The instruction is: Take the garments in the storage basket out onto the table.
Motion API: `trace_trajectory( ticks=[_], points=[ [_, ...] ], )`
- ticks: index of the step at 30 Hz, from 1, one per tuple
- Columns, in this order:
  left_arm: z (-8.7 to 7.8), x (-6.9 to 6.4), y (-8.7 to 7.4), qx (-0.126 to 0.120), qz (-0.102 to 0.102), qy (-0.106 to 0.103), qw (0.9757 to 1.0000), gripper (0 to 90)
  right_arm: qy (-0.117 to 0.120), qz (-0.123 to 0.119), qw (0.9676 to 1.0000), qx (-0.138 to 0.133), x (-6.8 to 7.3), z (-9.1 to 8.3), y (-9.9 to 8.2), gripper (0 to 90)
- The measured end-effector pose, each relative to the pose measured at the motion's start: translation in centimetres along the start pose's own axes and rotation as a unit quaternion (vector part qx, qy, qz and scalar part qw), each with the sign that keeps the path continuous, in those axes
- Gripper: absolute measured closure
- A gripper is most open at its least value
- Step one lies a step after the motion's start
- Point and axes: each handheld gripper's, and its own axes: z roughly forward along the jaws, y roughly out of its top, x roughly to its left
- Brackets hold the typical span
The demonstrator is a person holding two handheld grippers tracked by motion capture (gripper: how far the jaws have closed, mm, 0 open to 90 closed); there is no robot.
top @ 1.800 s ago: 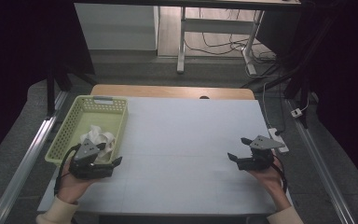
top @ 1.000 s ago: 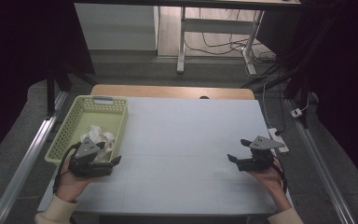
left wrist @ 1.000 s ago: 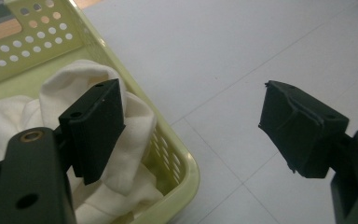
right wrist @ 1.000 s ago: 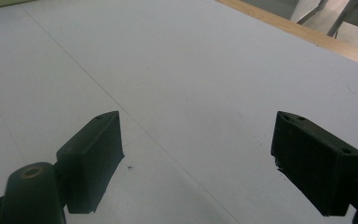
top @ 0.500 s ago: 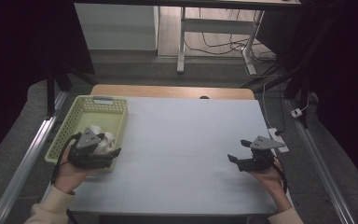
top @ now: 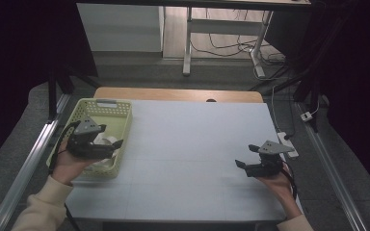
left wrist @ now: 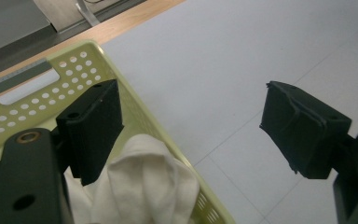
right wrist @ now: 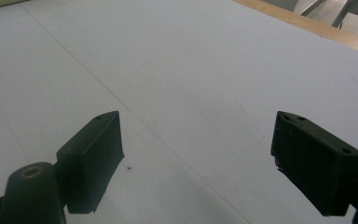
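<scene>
Left gripper: jaws spread wide, nothing between them. One jaw sits over the white cloth inside the basket, the other out over the bare table; the basket's near wall runs between the two. From the high view the left gripper hovers over the basket's 4 o'clock corner, jaws pointing toward 3 o'clock, the left hand gripping it from 7 o'clock.

Change since half a second ago: the left gripper has shifted slightly toward 12 o'clock and sits further over the basket; 1.8 s ago it was down at the basket's 6 o'clock edge, over the table.

Right gripper: jaws wide apart, empty, only white table surface between them. In the high view the right gripper hovers at the table's 4 o'clock area, jaws pointing toward 9 o'clock, right hand below it. Position unchanged across all earlier frames.

Yellow-green perforated basket lies at the table's 9 o'clock side, the white cloth bunched in its near half. Basket and cloth have not moved.
</scene>
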Motion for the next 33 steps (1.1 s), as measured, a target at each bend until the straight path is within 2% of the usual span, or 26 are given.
trace_trajectory(
  ticks=[9, 20, 25, 33],
  points=[
    [0.6, 2.1, 0.7, 0.011, -0.015, 0.005, 0.9998, 20.0, 0.002, 0.001, 1.0, 0.006, 0.1, 0.1, -0.1, 16.3],
    [0.9, 5.1, 1.2, 0.042, -0.029, 0.029, 0.9983, 19.9, 0.001, 0.004, 1.0, 0.009, 0.1, 0.3, -0.2, 16.3],
    [0.9, 6.0, 1.6, 0.059, -0.03, 0.038, 0.9971, 19.2, 0.004, 0.003, 0.9999, 0.014, 0.1, 0.4, -0.3, 16.3],
    [1.9, 6.9, 1.4, 0.105, -0.028, 0.021, 0.9938, 17.3, 0.004, 0.004, 0.9999, 0.016, 0.1, 0.4, -0.4, 16.3]
  ],
)
